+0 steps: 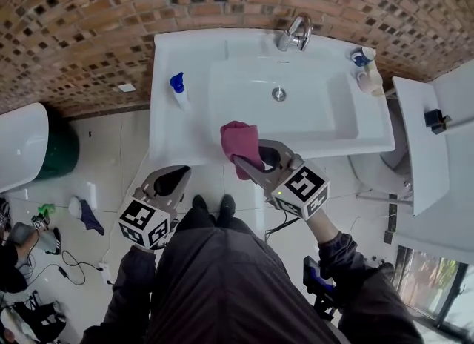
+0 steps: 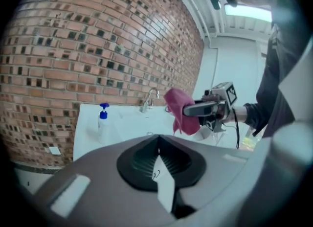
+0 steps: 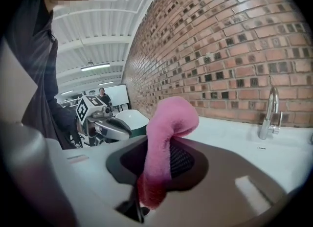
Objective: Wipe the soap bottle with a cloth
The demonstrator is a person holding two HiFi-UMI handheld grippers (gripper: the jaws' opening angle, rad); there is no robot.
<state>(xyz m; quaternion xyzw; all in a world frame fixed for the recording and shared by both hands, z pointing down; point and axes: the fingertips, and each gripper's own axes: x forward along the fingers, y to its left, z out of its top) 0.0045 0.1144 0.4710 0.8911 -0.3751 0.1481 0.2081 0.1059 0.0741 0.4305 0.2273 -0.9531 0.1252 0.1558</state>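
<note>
Standing at the white washbasin counter (image 1: 174, 139), you hold your left gripper (image 1: 175, 178) short of its near edge, jaws pressed together on nothing. Your right gripper (image 1: 248, 163) is clamped on a pink cloth (image 1: 238, 141), held over the near edge by the bowl. The soap bottle (image 1: 178, 90), with its blue pump, stands upright on the counter's left side, well apart from both grippers, any label too small to read. A chrome tap (image 1: 296, 32) sits at the far edge, against the brick wall (image 1: 89, 31).
</note>
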